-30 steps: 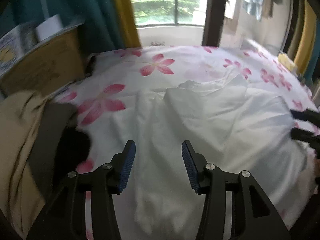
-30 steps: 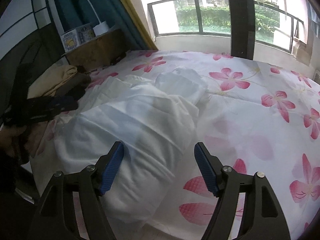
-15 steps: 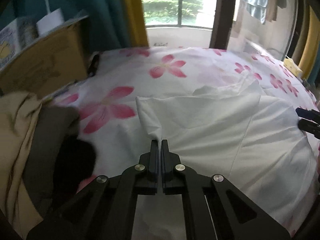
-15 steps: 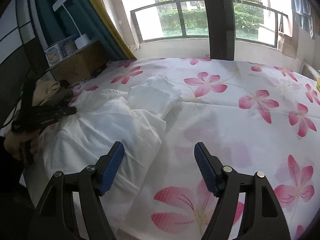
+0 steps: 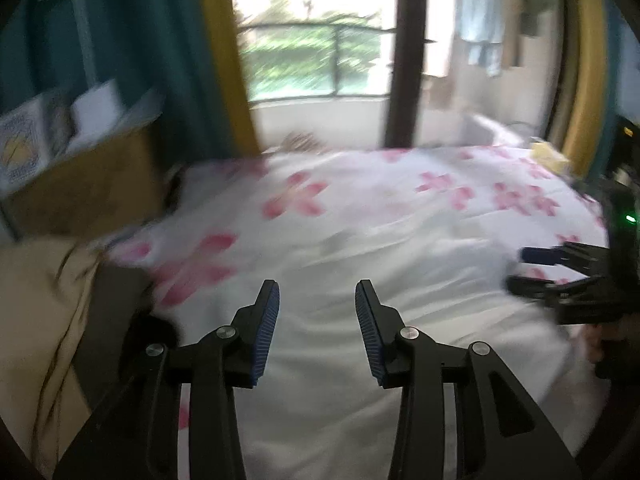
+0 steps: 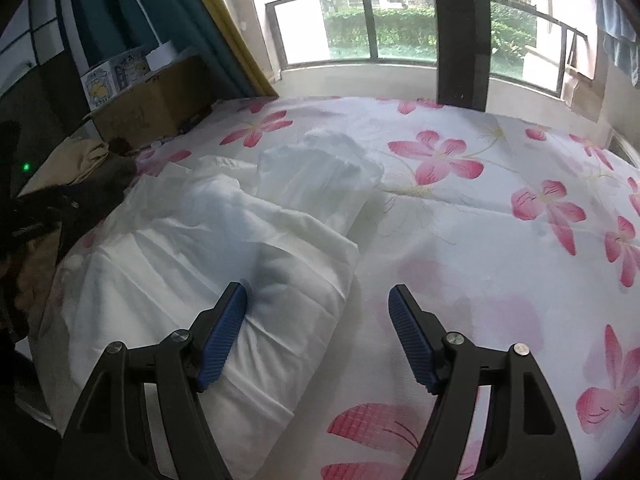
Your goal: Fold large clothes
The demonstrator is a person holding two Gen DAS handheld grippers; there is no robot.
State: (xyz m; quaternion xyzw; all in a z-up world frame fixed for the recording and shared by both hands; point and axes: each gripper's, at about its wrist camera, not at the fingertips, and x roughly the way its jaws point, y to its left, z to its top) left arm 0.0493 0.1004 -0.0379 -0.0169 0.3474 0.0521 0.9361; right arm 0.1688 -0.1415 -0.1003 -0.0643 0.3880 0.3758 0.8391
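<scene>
A large white garment (image 6: pixel 208 264) lies partly folded on the left part of the flowered bedspread (image 6: pixel 500 240), with a smaller bunched part (image 6: pixel 320 172) at its far end. My right gripper (image 6: pixel 317 288) is open low over the garment's right edge. Its left finger rests against the cloth and its right finger stands over bare bedspread. In the blurred left wrist view my left gripper (image 5: pixel 316 286) hovers above the white garment (image 5: pixel 340 320). Its jaws are opening and nothing is between them. The right gripper (image 5: pixel 536 268) shows at that view's right edge.
A cardboard box (image 6: pixel 148 108) with small cartons and a white lamp (image 6: pixel 158 56) stands at the bed's far left. A beige and dark cloth pile (image 5: pixel 36 300) lies beside it. Teal and yellow curtains and a railed window (image 6: pixel 380 28) close off the far side.
Half a second ago my left gripper was shut on the garment's edge. It has since let go, opened and lifted. The right gripper stayed open and shifted slightly along the garment's right side.
</scene>
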